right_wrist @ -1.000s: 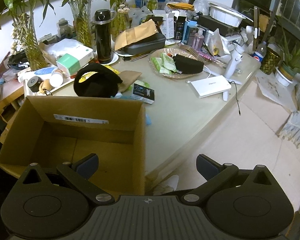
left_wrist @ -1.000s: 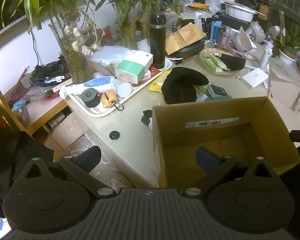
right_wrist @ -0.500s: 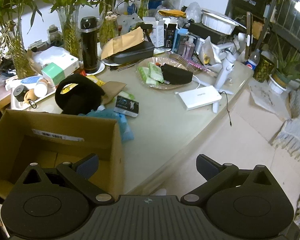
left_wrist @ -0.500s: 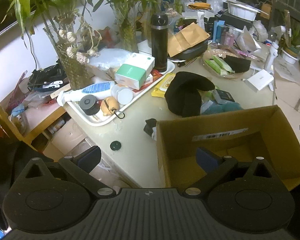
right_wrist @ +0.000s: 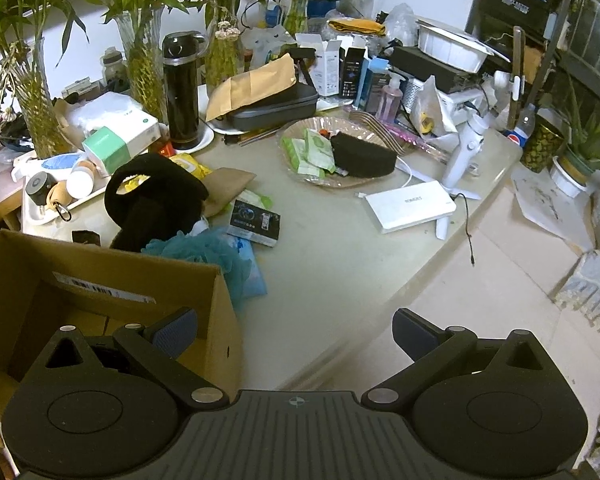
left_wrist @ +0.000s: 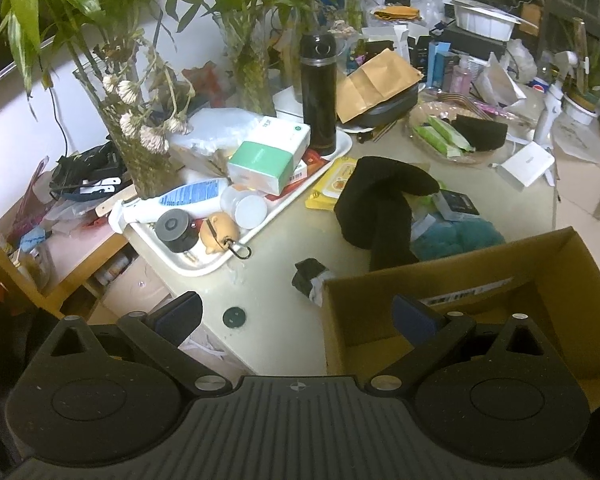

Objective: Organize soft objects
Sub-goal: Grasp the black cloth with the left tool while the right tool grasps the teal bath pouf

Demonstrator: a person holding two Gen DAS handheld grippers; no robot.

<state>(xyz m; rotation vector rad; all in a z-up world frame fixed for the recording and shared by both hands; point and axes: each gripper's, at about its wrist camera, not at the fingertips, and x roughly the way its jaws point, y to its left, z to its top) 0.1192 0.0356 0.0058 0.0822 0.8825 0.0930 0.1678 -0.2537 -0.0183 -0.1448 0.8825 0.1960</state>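
Observation:
An open cardboard box [left_wrist: 556, 268] stands at the table's near edge; it also shows in the right wrist view [right_wrist: 100, 264]. Behind it lie a black knitted hat [left_wrist: 380, 196] and a teal mesh sponge [left_wrist: 456, 236]; both show in the right wrist view, the hat [right_wrist: 152, 200] and the sponge [right_wrist: 208, 252]. A small black and white cloth [left_wrist: 310, 276] lies left of the box. My left gripper [left_wrist: 298, 314] is open and empty over the box's left wall. My right gripper [right_wrist: 296, 330] is open and empty over the box's right wall.
A white tray [left_wrist: 204, 264] with bottles, jars and a green box sits left. A black flask [left_wrist: 319, 88], glass vases [left_wrist: 140, 148], a dish with a black pouch [right_wrist: 362, 154], a white flat box [right_wrist: 410, 206] and a small black box [right_wrist: 254, 218] crowd the table.
Both grippers have drawn back and upward from the box. The box sits lower in both views, and the teal sponge and more of the table now show.

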